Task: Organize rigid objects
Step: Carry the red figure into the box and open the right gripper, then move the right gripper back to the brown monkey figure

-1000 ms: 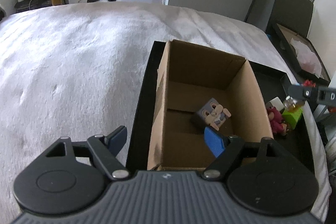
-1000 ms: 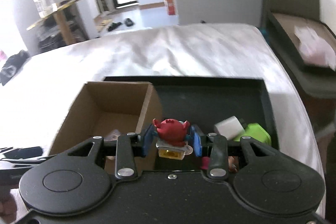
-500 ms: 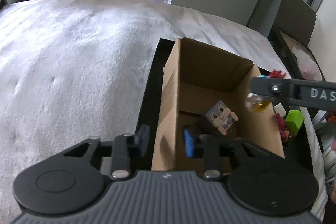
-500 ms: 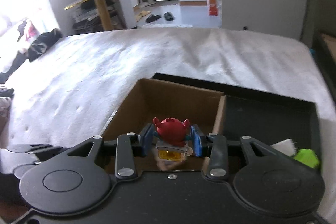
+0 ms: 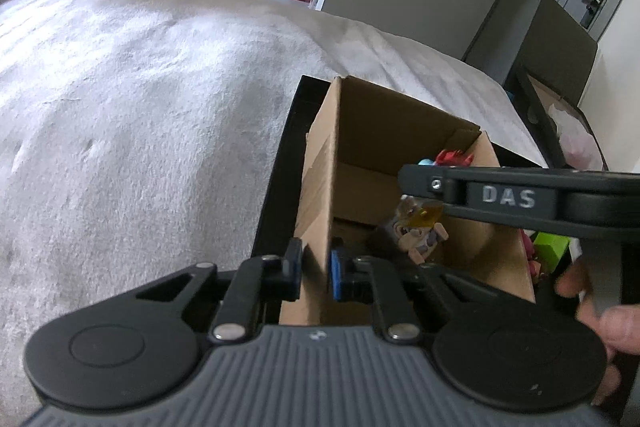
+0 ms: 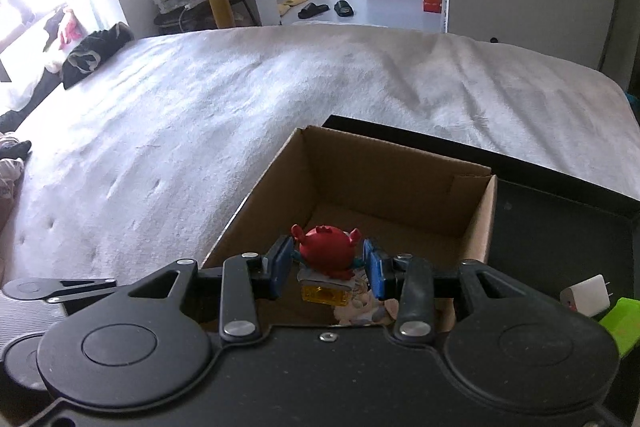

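The cardboard box [image 6: 384, 195] stands in a black tray [image 6: 560, 227] on the bed [image 6: 280, 99]; one grey figure [image 5: 416, 235] already lies inside, while a white block [image 6: 586, 295] and a green block [image 6: 624, 319] remain in the tray beside it, so I judge the sorting partly done. The left gripper [image 5: 314, 269] has its jaws clenched on the box's near-left wall. The right gripper [image 6: 326, 267] hangs over the box, jaws grasping the red figure [image 6: 326, 251] on its yellow base.

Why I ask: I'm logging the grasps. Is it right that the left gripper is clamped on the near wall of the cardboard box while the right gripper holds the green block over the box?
One detail is wrong. The right gripper holds the red crab figure, not a green block, as the right wrist view shows. The left gripper does clamp the cardboard box wall.
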Demonstrator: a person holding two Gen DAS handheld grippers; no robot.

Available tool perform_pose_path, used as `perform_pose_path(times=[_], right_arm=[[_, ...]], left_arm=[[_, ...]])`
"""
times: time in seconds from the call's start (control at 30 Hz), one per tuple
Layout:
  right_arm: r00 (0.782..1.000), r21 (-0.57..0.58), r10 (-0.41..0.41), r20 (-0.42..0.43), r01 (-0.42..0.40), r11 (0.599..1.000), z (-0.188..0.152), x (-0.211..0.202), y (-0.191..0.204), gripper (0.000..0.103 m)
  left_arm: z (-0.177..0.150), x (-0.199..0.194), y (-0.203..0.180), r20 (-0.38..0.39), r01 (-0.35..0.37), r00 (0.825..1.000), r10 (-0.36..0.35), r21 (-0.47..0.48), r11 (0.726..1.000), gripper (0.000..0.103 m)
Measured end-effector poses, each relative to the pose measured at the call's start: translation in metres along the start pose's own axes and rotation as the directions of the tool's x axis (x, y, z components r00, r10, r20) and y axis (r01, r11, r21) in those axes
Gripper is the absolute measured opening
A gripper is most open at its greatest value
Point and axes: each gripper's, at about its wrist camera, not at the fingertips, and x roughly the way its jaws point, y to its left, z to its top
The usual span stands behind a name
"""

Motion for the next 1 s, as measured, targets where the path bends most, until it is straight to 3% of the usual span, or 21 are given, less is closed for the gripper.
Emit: perform_pose_path(times=[0.2, 0.47, 1.0], right_arm=[[1.000, 0.006, -0.019, 0.010, 0.019, 1.000, 0.000, -0.002, 0.002, 0.055], [0.998, 0.054, -0.017, 0.062, 0.014, 0.998, -0.007, -0.040, -0.014, 0.067], [0.991, 0.174, -0.081, 0.110, 0.061, 0.983, -0.039, -0.084, -0.063, 0.077]], left_arm=[[0.000, 0.000, 0.003, -0.001, 0.002, 1.000, -0.002, -0.011, 1.000, 0.013], [0.002, -0.004, 0.000, -0.003, -0.006, 1.000, 0.006, -0.011, 1.000, 0.013], [0.007, -0.015, -0.013, -0.025, -0.053, 0.998, 0.054, 0.052, 0.997, 0.017]])
